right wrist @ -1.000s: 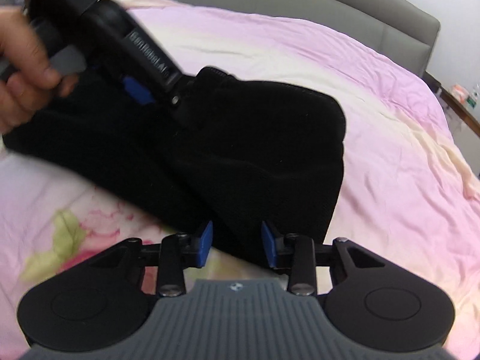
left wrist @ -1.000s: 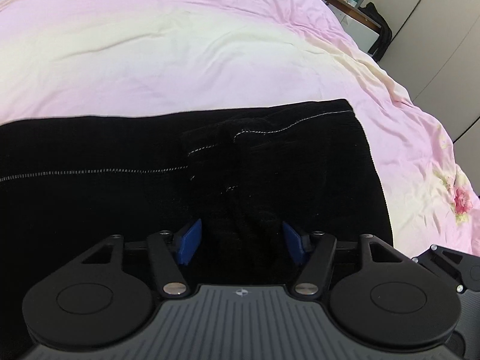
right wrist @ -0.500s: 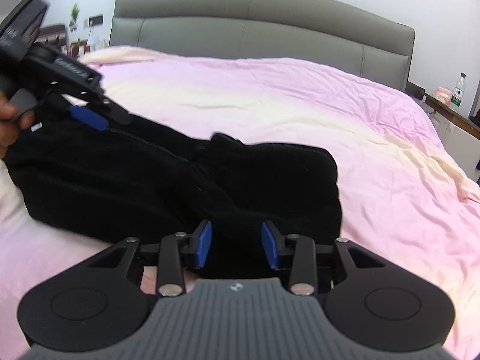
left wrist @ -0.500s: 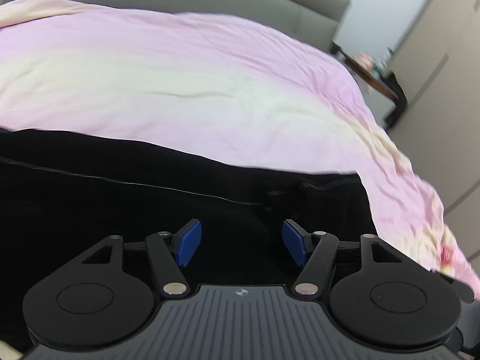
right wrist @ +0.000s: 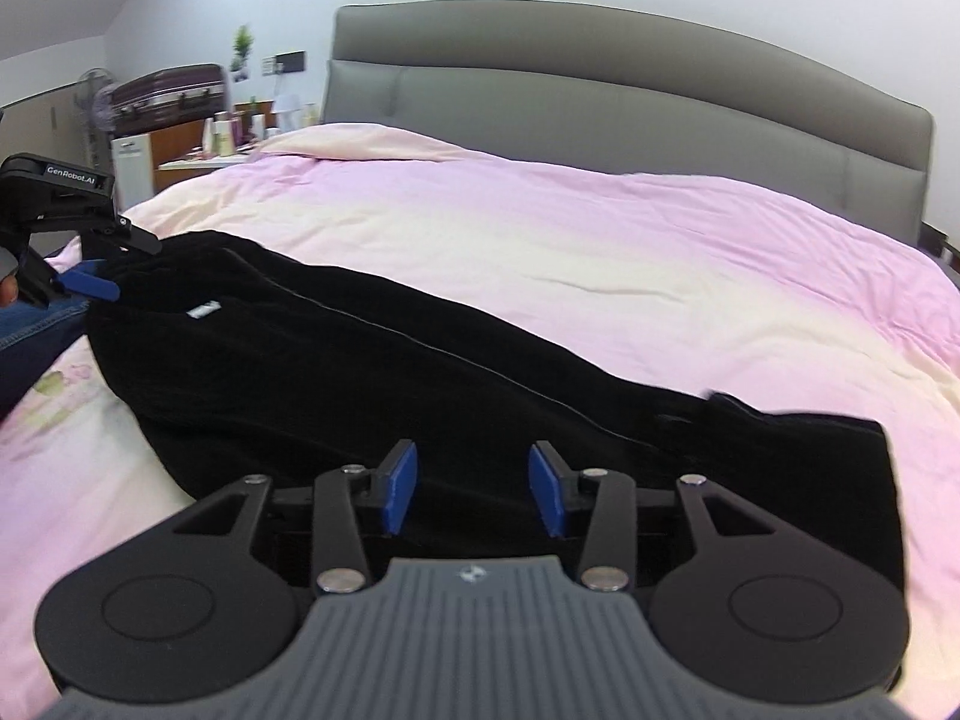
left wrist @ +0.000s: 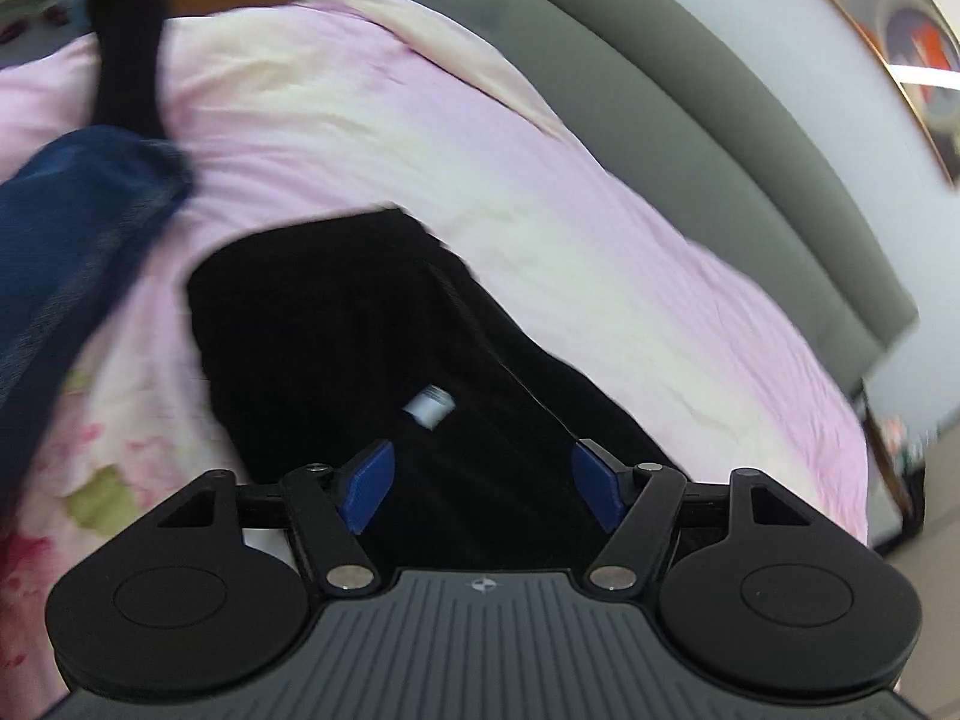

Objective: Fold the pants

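The black pants lie long across the pink bed, with both left tongs and right tongs spreading wider and pinching nothing. A loose, uneven grab next could drag the cloth askew, I judge. The left tool reads "GenRobot.AI"; the white tag is too blurred to read.

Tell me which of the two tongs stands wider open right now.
The left tongs: their blue pads gape wider over the black pants than the right tongs. Both are opening, neither pinching cloth.
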The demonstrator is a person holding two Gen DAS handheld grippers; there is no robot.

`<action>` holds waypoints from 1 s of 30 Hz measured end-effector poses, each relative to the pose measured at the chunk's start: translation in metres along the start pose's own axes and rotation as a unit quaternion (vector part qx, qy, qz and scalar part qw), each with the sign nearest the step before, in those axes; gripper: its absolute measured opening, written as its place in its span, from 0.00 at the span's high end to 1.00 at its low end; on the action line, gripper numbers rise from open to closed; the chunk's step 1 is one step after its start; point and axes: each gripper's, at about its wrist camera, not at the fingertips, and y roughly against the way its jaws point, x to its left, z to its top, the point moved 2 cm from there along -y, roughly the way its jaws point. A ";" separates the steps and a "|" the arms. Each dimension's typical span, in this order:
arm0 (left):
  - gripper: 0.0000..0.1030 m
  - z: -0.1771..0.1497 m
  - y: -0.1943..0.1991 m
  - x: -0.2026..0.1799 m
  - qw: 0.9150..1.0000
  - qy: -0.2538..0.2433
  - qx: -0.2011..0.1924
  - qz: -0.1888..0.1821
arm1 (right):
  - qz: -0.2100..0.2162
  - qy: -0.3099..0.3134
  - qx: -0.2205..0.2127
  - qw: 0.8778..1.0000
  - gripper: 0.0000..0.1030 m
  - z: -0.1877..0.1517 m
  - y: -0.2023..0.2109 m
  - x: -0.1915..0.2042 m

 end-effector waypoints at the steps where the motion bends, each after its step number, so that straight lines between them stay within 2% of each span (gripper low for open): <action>1: 0.16 0.001 0.001 0.009 1.000 0.013 -0.004 0.000 | 0.006 0.006 0.001 1.000 0.61 0.003 -0.004 0.010; 4: 0.16 0.005 -0.006 0.033 0.999 0.037 0.007 0.017 | 0.017 0.029 0.007 0.999 0.57 0.015 -0.025 0.038; 5: 0.16 0.005 -0.008 0.041 0.998 0.049 0.006 0.023 | 0.016 0.037 0.009 0.999 0.51 0.017 -0.031 0.046; 8: 0.16 0.009 -0.017 0.063 0.995 0.094 0.000 0.021 | 0.023 0.047 0.015 0.999 0.50 0.023 -0.048 0.066; 10: 0.16 0.013 -0.028 0.073 0.992 0.129 0.005 0.010 | 0.039 0.045 0.021 0.998 0.52 0.029 -0.061 0.077; 12: 0.11 0.017 -0.041 0.078 0.987 0.158 0.012 0.007 | 0.055 0.047 0.025 0.997 0.62 0.034 -0.071 0.089; 14: 0.03 0.018 -0.053 0.080 0.985 0.169 0.021 0.008 | 0.071 0.058 0.029 0.995 0.70 0.038 -0.080 0.103; 15: 0.03 0.019 -0.055 0.080 0.984 0.175 0.022 0.011 | 0.078 0.064 0.029 0.994 0.71 0.040 -0.084 0.111; 19: 0.03 0.018 -0.040 0.080 0.982 0.190 0.017 -0.011 | 0.096 0.094 0.030 0.991 0.73 0.046 -0.102 0.140; 21: 0.08 0.016 -0.030 0.085 0.981 0.191 0.018 -0.012 | 0.100 0.100 0.030 0.990 0.73 0.048 -0.109 0.150; 24: 0.09 0.012 -0.023 0.098 0.978 0.206 0.009 -0.017 | 0.102 0.092 0.036 0.990 0.73 0.049 -0.126 0.160; 26: 0.09 0.014 -0.032 0.104 0.976 0.212 0.012 -0.034 | 0.102 0.084 0.045 0.990 0.73 0.047 -0.135 0.163; 28: 0.13 0.016 -0.033 0.106 0.974 0.225 0.017 -0.031 | 0.102 0.080 0.051 0.990 0.73 0.045 -0.142 0.167; 30: 0.14 0.016 -0.024 0.105 0.973 0.230 0.005 -0.032 | 0.102 0.082 0.050 0.990 0.73 0.043 -0.143 0.169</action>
